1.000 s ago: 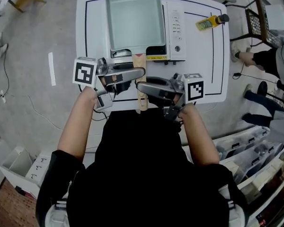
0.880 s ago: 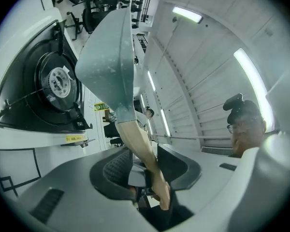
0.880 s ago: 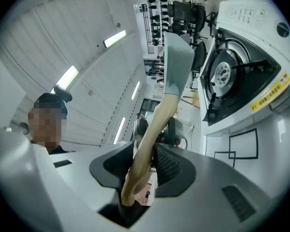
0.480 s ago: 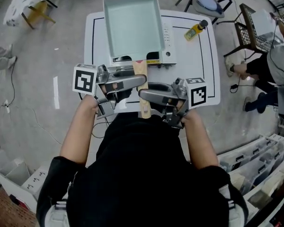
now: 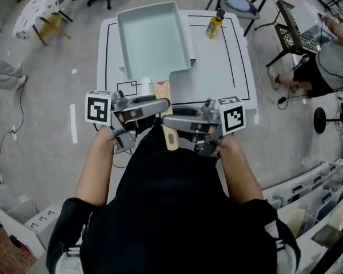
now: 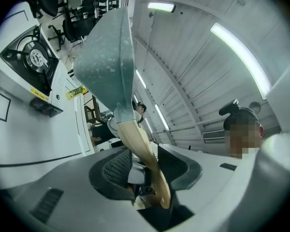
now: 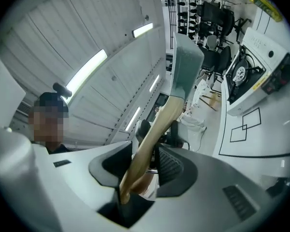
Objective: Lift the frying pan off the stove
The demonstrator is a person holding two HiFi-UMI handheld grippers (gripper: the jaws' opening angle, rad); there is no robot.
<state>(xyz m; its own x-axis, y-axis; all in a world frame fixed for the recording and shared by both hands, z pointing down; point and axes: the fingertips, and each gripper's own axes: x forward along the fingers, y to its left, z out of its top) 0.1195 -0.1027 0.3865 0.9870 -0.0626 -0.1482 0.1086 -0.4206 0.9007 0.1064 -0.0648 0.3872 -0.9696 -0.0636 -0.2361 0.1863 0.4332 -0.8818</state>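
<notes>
Pale teal pan: the rectangular metal frying pan [image 5: 153,39] hangs in the air above the white tabletop [image 5: 223,76]. The gripper views show it clear of the white stove [image 6: 24,66] below.
Handle: the light wooden handle [image 5: 163,90] runs back toward the person, and both grippers cross it.
Left gripper [image 5: 154,104]: jaws clamped on the handle, nearer the pan.
Right gripper [image 5: 177,120]: jaws pinching the handle too, just behind the left one.
Far corner: a yellow bottle with a dark cap [image 5: 215,23] stands on the tabletop, apart from the pan.
</notes>
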